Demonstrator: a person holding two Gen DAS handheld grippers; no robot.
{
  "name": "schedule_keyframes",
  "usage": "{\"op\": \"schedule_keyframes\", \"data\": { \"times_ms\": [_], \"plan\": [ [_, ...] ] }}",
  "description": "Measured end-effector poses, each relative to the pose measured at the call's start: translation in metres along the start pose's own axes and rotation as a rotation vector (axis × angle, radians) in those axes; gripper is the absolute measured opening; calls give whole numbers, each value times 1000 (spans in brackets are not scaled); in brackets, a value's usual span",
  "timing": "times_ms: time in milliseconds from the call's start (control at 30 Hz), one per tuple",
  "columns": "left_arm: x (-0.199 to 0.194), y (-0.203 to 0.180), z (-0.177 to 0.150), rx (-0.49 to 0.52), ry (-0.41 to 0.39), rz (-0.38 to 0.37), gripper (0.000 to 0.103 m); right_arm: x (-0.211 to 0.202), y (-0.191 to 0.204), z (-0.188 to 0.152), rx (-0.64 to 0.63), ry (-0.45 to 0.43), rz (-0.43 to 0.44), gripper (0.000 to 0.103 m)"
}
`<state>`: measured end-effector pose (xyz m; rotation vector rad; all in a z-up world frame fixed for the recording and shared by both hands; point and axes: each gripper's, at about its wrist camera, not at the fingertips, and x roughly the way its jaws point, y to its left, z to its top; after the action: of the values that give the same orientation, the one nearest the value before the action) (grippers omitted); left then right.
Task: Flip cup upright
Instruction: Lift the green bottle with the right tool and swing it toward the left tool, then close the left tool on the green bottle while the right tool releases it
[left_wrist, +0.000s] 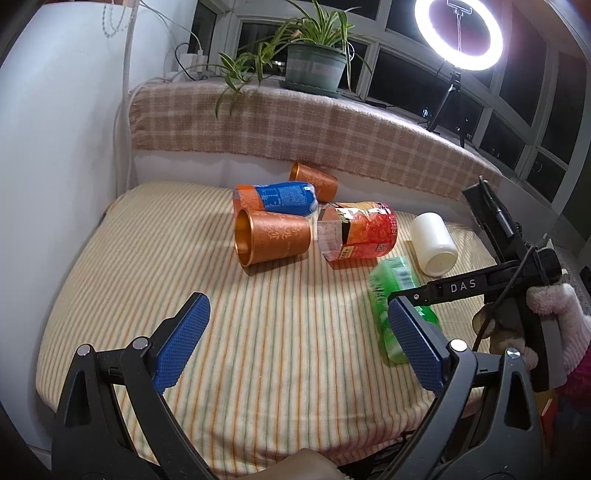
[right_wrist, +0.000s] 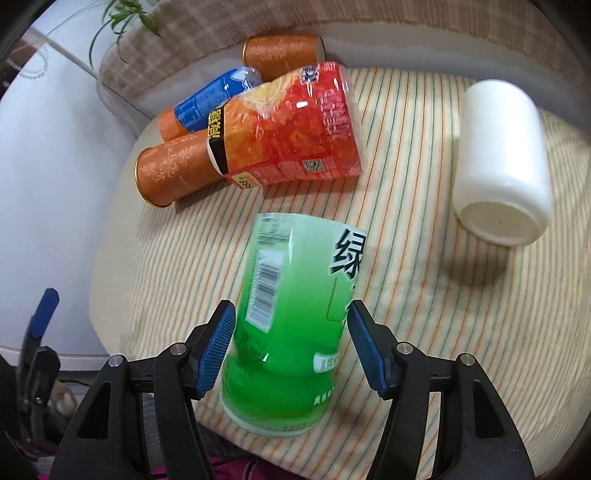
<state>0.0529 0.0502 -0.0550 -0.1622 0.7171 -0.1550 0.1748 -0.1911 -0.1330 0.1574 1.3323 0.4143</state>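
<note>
A green cup (right_wrist: 291, 325) cut from a bottle lies on its side on the striped cloth (right_wrist: 406, 295). My right gripper (right_wrist: 291, 350) is open, its blue pads on either side of the green cup with small gaps. The green cup also shows in the left wrist view (left_wrist: 395, 295), partly hidden by the right gripper's body. My left gripper (left_wrist: 295, 343) is open and empty over the cloth's near part. A white cup (right_wrist: 498, 162) lies on its side to the right.
A red-orange cut bottle cup (right_wrist: 288, 133), a blue-labelled one (right_wrist: 210, 98) and two copper cups (right_wrist: 173, 170) (right_wrist: 282, 51) lie on their sides at the back. A plaid cushion (left_wrist: 295, 122), a potted plant (left_wrist: 314, 62) and a ring light (left_wrist: 458, 29) stand behind.
</note>
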Motion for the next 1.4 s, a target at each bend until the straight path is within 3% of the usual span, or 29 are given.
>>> {"op": "schedule_keyframes", "data": {
  "times_ms": [233,400,633,767,1000,1400],
  "plan": [
    [17,-4,5,-32,62,-48,99,-14,-11,-13,40,-77,46,67],
    [42,-9,12,-85,155,-140,99,-39,-20,-33,51,-174,27,66],
    [106,-28,23,-207,370,-323,99,-72,-30,-77,79,-303,-22,66],
    [140,-38,24,-279,471,-379,99,-86,-38,-95,120,-355,-41,66],
    [174,-57,23,-276,533,-355,99,-101,-60,-113,189,-390,-45,66],
    [203,-83,21,-188,594,-289,75,-102,-83,-126,263,-404,-35,66]
  ]
}}
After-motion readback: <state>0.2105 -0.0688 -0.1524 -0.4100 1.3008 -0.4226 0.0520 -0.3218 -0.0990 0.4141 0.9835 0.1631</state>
